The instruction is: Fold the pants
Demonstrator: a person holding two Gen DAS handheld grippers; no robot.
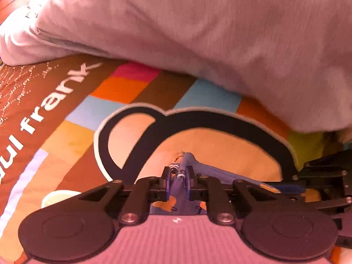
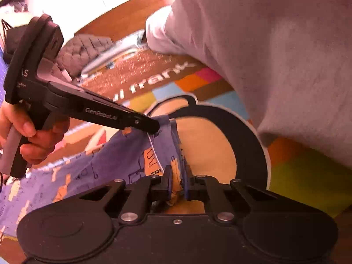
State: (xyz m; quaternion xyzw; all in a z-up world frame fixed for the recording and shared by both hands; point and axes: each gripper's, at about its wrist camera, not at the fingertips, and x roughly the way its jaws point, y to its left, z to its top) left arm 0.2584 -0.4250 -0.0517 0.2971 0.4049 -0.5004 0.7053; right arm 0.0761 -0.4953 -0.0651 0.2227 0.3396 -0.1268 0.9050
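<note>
- L gripper (image 1: 178,183) pinches the purple pants (image 2: 92,167) edge tight, w/ the white cord right by its tips.
- R gripper (image 2: 177,183) squeezes the pants hem too, jaws nearly closed on cloth.
- Pants lie on the bright mat (image 1: 72,118), spread toward 8 o'clock in R view.
- A hand (image 2: 24,129) holds the L tool at 9 o'clock.
- Big pale cloth (image 1: 198,26) fills 12 to 3 o'clock.

The blanket (image 1: 44,101) reads "frank"; the left tool (image 2: 158,127) reads "GenRobot.AI".
</note>
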